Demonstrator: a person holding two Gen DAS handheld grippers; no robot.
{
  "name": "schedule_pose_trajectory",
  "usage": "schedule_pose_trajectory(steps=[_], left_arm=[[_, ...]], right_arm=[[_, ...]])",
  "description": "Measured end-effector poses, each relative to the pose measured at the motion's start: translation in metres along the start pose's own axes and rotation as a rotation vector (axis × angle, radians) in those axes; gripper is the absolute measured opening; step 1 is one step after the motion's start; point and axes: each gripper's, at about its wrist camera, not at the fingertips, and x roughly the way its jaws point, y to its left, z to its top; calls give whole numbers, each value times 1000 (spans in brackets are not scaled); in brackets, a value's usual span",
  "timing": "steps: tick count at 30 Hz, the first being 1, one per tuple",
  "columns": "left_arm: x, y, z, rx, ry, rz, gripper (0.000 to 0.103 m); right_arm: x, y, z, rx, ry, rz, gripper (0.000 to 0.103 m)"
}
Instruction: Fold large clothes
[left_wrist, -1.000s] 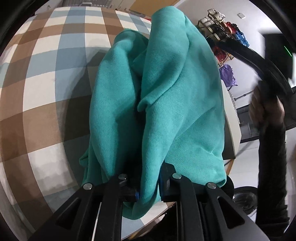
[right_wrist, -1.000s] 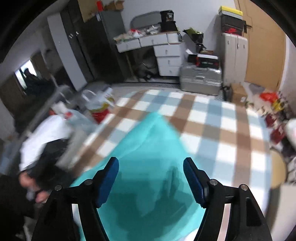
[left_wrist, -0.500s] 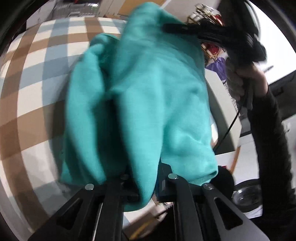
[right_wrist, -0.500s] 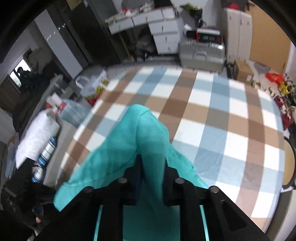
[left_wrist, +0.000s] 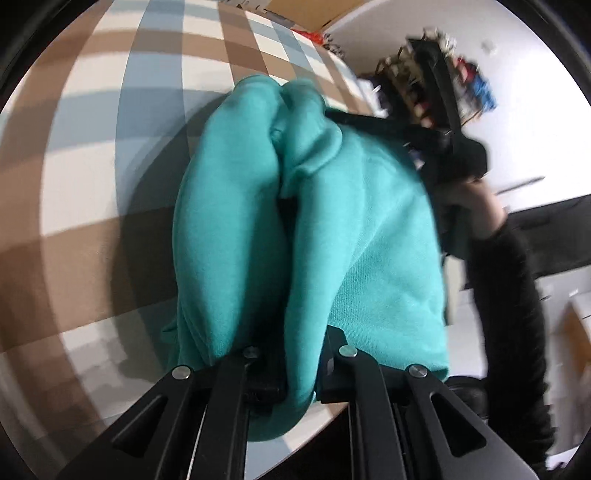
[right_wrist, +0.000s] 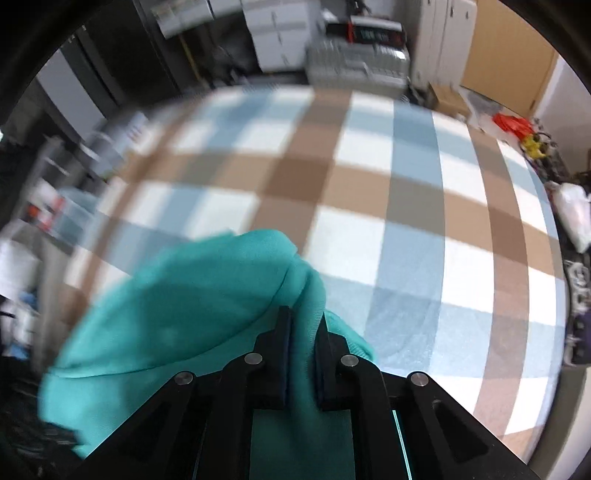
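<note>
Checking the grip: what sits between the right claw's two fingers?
A bunched fold of the teal garment, pinched by the right claw; the right wrist view shows it.

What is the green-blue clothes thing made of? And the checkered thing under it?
The teal garment looks like soft knit fleece, probably cotton: matte, fuzzy, with thick rounded folds. The checkered cover looks like a flat woven or printed cloth, matte, in brown, blue and white squares; blur hides its weave.

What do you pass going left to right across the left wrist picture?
Checked cloth → teal garment → hand holding the right gripper → black sleeve.
</note>
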Motion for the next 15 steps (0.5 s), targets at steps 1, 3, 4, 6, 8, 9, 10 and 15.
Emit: schedule_pose_trajectory(steps=[1, 3, 4, 6, 8, 9, 10, 15], left_arm=[[0, 5, -1, -10, -8, -25, 7], [1, 11, -6, -30, -33, -71, 7], [0, 9, -10, -27, -44, -68, 8], [-6, 0, -17, -18, -58, -34, 11], [-17, -9, -24, -26, -76, 1, 16], [-22, -17, -28, -15, -93, 28, 16], [-22, -27, -23, 5, -101, 63, 18], [-18, -40, -37, 63, -88, 199, 18]], right_arm=[[6, -1, 1, 1, 12, -10, 9], [8, -4, 3, 14, 26, 0, 9], [9, -6, 3, 15, 31, 8, 9], [8, -10, 1, 28, 28, 23, 13], [-3, -10, -1, 24, -5, 23, 15], [-16, -11, -2, 25, -42, 20, 23], [-30, -13, -4, 34, -93, 26, 26], [-126, -26, -42, 92, -335, 128, 47]])
